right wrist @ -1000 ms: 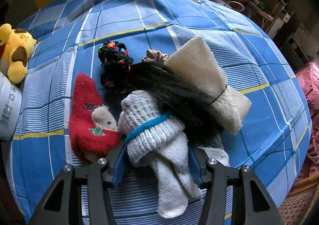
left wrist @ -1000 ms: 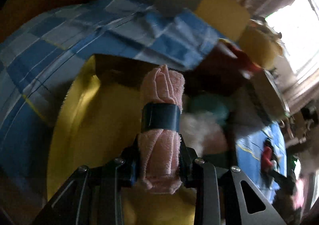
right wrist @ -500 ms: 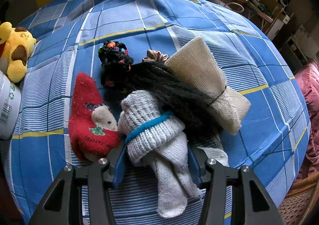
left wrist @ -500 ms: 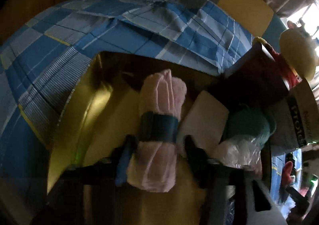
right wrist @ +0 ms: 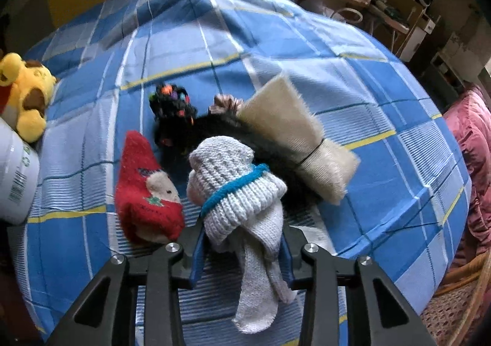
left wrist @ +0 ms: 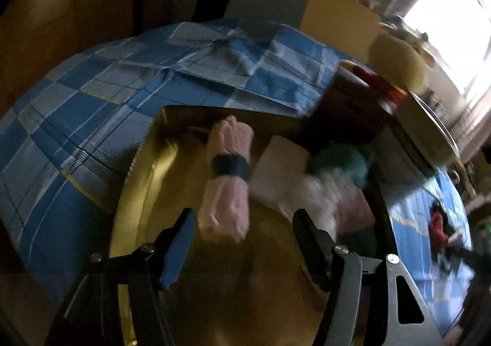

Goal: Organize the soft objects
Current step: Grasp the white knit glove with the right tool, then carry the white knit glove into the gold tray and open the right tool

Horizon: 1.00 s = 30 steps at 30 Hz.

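Grey knit sock bundle (right wrist: 237, 192) pinched in right gripper (right wrist: 242, 246), long axis along fingers; left gripper (left wrist: 244, 232) spread, pink towel roll (left wrist: 227, 177) ahead in yellow box (left wrist: 144, 180).

On the bed (right wrist: 353, 85), 1 grey knitted sock bundle (right wrist: 236, 189), 1 red sock (right wrist: 144, 192), 1 beige rolled cloth (right wrist: 294, 137), 1 black beaded hair tie (right wrist: 172, 100) and 1 yellow plush toy (right wrist: 24, 91) are counted. In the yellow box (left wrist: 144, 180), 1 pink rolled towel (left wrist: 227, 180) and 1 teal bundle (left wrist: 346, 159) are seen.
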Available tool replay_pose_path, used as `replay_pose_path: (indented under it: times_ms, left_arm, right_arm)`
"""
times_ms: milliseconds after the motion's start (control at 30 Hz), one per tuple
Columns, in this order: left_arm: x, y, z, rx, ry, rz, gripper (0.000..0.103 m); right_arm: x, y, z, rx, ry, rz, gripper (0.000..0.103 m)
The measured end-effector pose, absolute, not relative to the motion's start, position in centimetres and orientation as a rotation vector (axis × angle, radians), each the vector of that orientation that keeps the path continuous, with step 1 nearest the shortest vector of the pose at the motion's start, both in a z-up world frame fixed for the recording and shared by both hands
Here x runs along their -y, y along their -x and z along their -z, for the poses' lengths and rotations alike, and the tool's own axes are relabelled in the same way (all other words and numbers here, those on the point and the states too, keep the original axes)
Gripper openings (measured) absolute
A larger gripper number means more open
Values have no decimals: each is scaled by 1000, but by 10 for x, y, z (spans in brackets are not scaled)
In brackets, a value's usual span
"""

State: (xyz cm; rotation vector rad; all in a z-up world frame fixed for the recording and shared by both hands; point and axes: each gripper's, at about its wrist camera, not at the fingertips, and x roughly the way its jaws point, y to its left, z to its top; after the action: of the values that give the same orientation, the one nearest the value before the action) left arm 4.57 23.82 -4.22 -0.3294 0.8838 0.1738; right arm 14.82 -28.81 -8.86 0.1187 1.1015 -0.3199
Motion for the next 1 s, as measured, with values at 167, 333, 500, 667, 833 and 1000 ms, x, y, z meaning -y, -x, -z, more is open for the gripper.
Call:
replay_pose_path:
  times_ms: [167, 333, 500, 667, 833, 1000]
  left_arm:
    - [-219, -31, 43, -890, 299, -114, 66]
    - [-209, -27, 39, -884, 286, -73, 66]
    - [-207, -24, 36, -874, 280, -54, 66]
    - [-208, -21, 31, -859, 266, -35, 66]
    - [-214, -17, 25, -836, 263, -27, 66]
    - [-221, -16, 23, -829, 268, -32, 66]
  right_arm:
    - [289, -128, 61, -1050, -105, 309, 38]
    - [289, -131, 23, -988, -129, 225, 38]
    - [264, -173, -10, -981, -63, 139, 38]
    - [228, -252, -27, -1024, 53, 144, 38]
    - [169, -322, -68, -976, 178, 154, 38]
    - [72, -364, -130, -817, 275, 74, 38]
